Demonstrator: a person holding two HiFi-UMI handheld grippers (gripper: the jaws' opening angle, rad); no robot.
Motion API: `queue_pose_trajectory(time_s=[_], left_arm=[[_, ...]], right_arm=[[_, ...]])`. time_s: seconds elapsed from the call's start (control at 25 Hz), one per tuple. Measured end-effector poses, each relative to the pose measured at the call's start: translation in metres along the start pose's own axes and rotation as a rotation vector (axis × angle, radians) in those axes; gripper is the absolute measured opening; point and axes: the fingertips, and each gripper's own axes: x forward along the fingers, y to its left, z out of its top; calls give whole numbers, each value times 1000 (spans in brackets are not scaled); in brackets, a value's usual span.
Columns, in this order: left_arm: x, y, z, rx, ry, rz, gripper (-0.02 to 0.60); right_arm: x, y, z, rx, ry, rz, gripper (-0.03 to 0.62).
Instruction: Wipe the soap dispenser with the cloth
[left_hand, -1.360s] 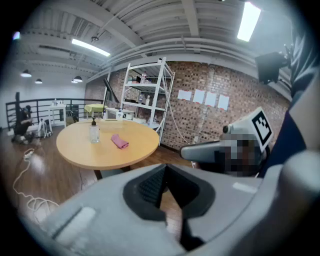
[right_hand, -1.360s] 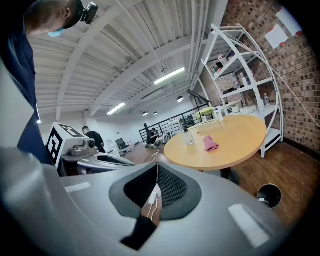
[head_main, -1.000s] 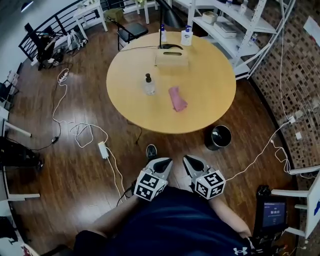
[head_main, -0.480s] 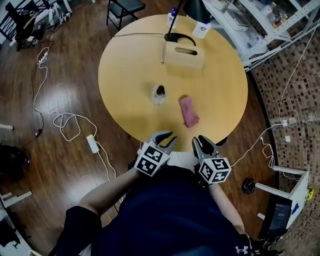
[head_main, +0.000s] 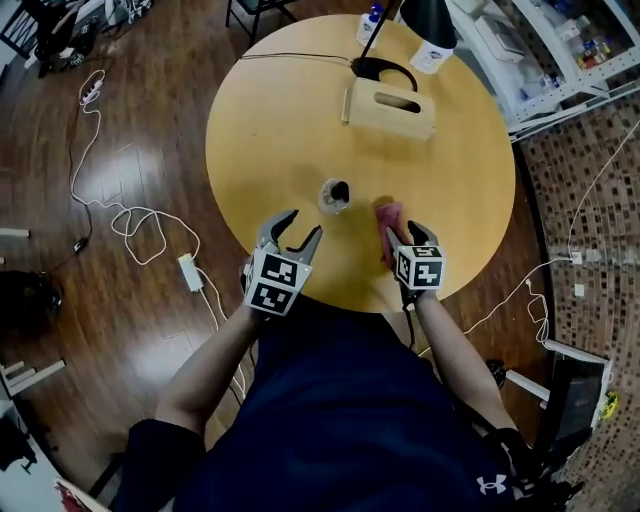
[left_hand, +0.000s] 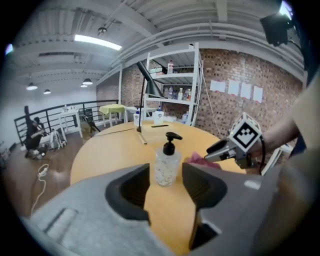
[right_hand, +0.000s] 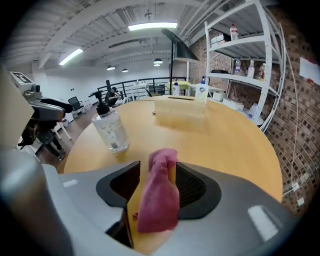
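The clear plastic pump-top soap dispenser (head_main: 335, 193) stands toward the 6 o'clock side of the round wooden table (head_main: 270, 120). The left gripper (head_main: 303, 225), its jaws just opened partway and empty, aims at it, probably to steady it. At the dispenser's 3 o'clock, the right gripper (head_main: 405, 235) has just spread its jaws wide. They straddle the crumpled pink cloth (right_hand: 159, 195) without clamping it, likely ready to grasp.

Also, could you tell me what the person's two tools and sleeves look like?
The left tool and right tool are light grey, each with two curved jaws lined with black ribbed pads. Each carries a white cube printed with black square markers. A thin dark cable trails from the right one. The person wears a navy short-sleeved shirt.
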Motion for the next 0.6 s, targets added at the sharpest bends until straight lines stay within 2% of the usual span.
queue_pose_trajectory(time_s=[0.12,0.16,0.2,0.24,0.44,0.6], left_arm=[[12,-6,3,54,21,4,255],[16,-7,3,62,33,-3,275],[20,-8,3,65,44,-9,295],[23,-8,2,68,55,-16,313],[51,-7,-8,102,95,-55,327],[79,-7,-9,203,117,-98,330]], right_arm=[[29,-4,-12,13,93,64,233],[35,-4,-18,14,118,77,193],[37,-3,-23,17,135,88,122],[37,0,-27,27,140,103,107],[2,23,-8,126,48,233,95],[-36,29,32,132,-54,270,97]])
